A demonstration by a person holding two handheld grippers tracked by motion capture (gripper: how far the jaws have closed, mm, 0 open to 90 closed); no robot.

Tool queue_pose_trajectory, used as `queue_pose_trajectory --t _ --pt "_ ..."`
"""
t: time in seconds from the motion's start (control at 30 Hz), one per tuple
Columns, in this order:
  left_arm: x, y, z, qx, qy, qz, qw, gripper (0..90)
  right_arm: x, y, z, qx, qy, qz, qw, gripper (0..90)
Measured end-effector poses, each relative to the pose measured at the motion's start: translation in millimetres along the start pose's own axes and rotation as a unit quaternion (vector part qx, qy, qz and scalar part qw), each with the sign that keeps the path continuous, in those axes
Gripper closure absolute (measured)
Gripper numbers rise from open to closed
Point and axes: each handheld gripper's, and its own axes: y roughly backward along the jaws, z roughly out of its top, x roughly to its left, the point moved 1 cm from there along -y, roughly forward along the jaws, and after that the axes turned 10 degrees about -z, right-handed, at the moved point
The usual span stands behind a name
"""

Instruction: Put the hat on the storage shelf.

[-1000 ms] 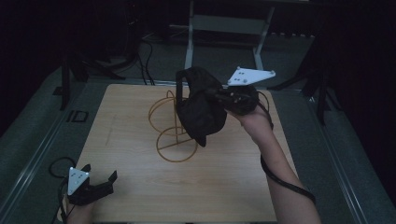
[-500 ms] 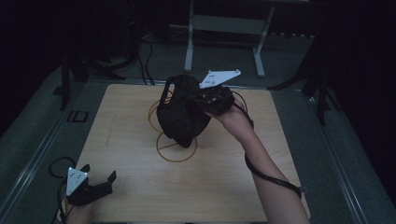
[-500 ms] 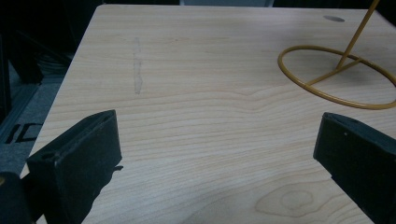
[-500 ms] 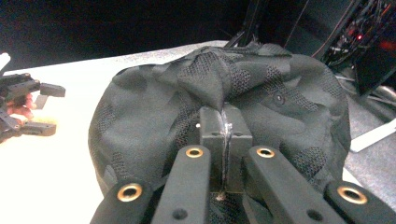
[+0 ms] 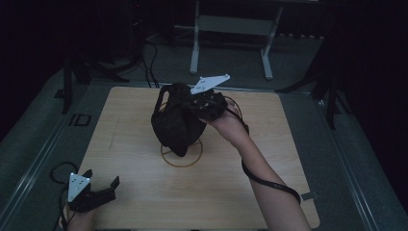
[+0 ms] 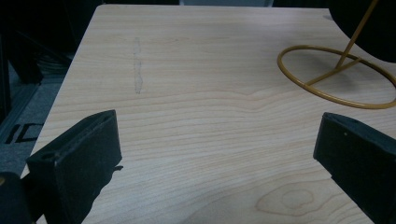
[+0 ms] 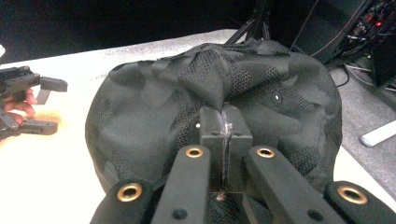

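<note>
A pale wood-grain table [image 5: 139, 202] is being occupied at its middle by a thin yellow wire stand [image 6: 335, 77] with a ring-shaped base, above which a black mesh cap [image 5: 174, 122], rounded and crumpled, is being held. A fold of the cap's fabric is being pinched between the clenched jaws of the right gripper [image 7: 224, 135], the cap hanging just ahead of them. The left gripper [image 5: 103, 186] is being rested at the table's near left corner, well apart from the cap, its jaws spread with nothing between them.
</note>
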Motion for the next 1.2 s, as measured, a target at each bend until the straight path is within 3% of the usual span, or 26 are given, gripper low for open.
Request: queue_pose_trajectory --t 0.23,0.37,0.4,0.77,0.87,1.0,1.2 --pt "0.1 -0.2 -0.2 0.0 -0.001 -0.001 1.0 1.2 1.7 -4.5 -0.4 0.004 -0.005 0.006 1.0 88.7" --pt "-0.1 -0.2 -0.3 0.002 0.0 -0.001 1.0 1.2 0.2 -5.2 -0.5 -0.001 -0.018 0.018 0.9997 84.9" --pt "-0.1 -0.2 -0.3 0.001 0.0 -0.001 1.0 1.2 -1.9 -3.8 -0.1 -0.012 -0.034 0.028 0.9989 79.0" --pt "-0.4 0.0 -0.4 0.002 -0.002 -0.001 1.0 1.2 6.0 -4.8 3.4 -0.008 -0.024 0.031 0.9992 69.4" --pt "0.3 0.5 -0.4 0.002 -0.002 0.0 1.0 1.2 5.8 -1.4 5.2 -0.012 -0.028 0.032 0.999 58.4" --pt "0.2 0.7 -0.4 0.001 -0.002 0.0 1.0 1.2 3.1 2.5 3.5 -0.016 -0.038 0.029 0.9987 49.6" --pt "-0.2 0.4 -0.5 0.002 -0.001 0.001 1.0 1.2 0.7 6.7 -2.8 -0.015 -0.034 0.019 0.9991 38.3"
